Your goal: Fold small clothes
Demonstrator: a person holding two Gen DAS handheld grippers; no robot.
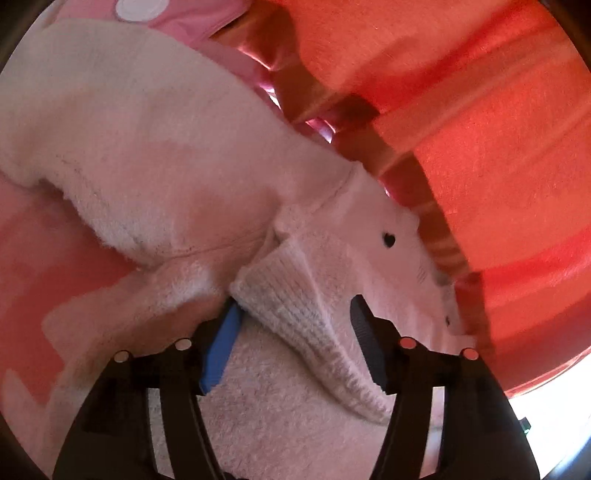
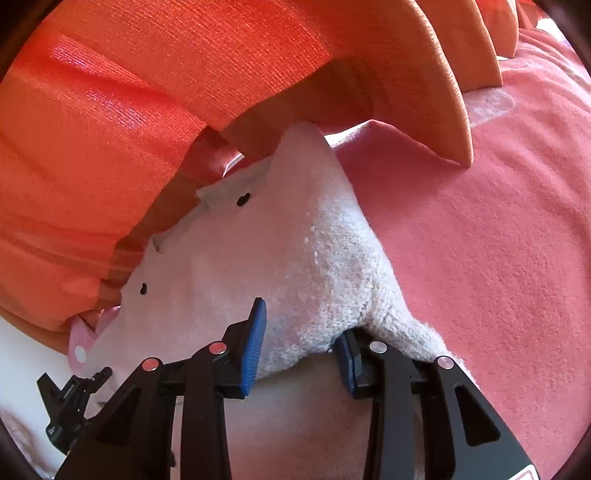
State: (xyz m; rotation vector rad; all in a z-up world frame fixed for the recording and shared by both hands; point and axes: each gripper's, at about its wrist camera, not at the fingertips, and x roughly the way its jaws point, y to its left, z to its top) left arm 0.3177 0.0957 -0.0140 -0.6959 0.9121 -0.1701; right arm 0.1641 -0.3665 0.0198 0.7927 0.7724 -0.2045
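Observation:
A small fluffy white garment (image 1: 155,155) with an animal face of black eyes lies on a pink blanket (image 1: 33,258). In the left wrist view my left gripper (image 1: 295,332) has its blue-padded fingers (image 1: 221,350) on either side of the garment's ribbed knit cuff (image 1: 295,314), with a gap still showing. In the right wrist view the same garment (image 2: 266,251) fills the middle, and my right gripper (image 2: 303,343) has its blue pads (image 2: 255,343) on either side of a fold of its fleece edge, pads pressed into the fabric.
Orange-red curtains (image 1: 480,129) hang right behind the garment, also in the right wrist view (image 2: 129,110). A pink garment with white dots (image 1: 166,14) lies beyond. The pink blanket (image 2: 498,240) spreads to the right. The other gripper (image 2: 70,406) shows at lower left.

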